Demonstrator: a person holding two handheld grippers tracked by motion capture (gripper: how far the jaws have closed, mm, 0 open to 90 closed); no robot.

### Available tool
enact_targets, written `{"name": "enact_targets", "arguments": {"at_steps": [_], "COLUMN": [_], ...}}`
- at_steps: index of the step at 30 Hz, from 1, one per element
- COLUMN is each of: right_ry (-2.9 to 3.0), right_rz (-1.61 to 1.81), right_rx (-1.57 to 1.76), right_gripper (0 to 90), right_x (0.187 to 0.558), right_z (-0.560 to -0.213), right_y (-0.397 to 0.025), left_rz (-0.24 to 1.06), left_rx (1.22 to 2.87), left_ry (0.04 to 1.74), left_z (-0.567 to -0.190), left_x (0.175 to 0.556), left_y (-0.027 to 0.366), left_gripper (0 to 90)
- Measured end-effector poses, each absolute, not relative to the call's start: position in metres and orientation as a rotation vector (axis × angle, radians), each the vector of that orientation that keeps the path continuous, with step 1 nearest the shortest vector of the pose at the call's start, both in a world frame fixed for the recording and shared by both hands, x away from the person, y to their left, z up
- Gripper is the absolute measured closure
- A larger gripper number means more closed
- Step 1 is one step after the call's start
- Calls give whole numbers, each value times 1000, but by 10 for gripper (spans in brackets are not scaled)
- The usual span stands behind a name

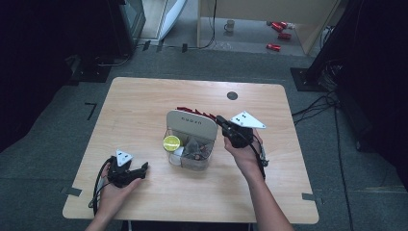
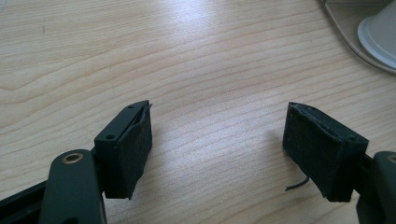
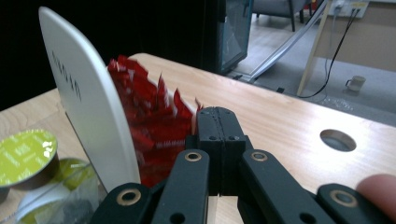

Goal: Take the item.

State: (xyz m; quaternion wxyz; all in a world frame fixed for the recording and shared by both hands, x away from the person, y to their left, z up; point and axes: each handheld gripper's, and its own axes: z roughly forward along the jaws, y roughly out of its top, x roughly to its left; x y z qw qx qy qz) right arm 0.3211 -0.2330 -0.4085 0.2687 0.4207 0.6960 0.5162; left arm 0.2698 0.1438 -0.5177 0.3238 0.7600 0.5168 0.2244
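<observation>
Item: clear organiser (image 1: 190,161), standing near the middle of the counter (image 1: 144,106), with a white upright panel (image 1: 191,122) at its far side.

Contents: red sachets (image 1: 195,111) packed in a row behind the panel, toward the far edge; a lime-green capsule (image 1: 172,142) on the left of the front compartment; a white cup (image 1: 178,154) and dark tea bags (image 1: 195,147) beside it.

Right hand-held gripper (image 1: 222,120): at the organiser's right far corner, jaws pressed together. In the right gripper view the tips (image 3: 218,122) sit against the edge of the sachet row (image 3: 154,121); whether a sachet is pinched between them cannot be told.

Left hand-held gripper (image 1: 143,167): resting near the counter's near left corner, well apart from the organiser. Jaws spread wide over bare wood (image 2: 217,135), holding nothing.

Progress, as judged: the work appears to be drawing a sachet from the row. The approach is done; the sachet is not lifted clear. Left to do: confirm the grip, raise the sachet, set it down.
</observation>
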Motion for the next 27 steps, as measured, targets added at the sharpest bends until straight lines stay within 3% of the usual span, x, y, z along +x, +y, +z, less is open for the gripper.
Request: {"name": "enact_targets", "arguments": {"at_steps": [8,20,22,27], "right_ry": [1865,1922,1926,1928], "right_rz": [1469,1491,1499,1430], "right_rx": [1156,1190,1210,1115], "right_gripper": [898,759,766,895], "right_x": [322,335,339,335], "right_z": [-399,-412,-416,-416], "right_y": [-242,-233,-233,-225], "left_rz": [591,596,596,596], "left_rx": [1991,1992,1988,1991], "left_ry": [1360,1366,1368,1367], "left_z": [-518,-518,-518,-518], "left_x": [270,270,270,270], "left_y": [144,143,143,143], "left_gripper": [248,250,251,253]}}
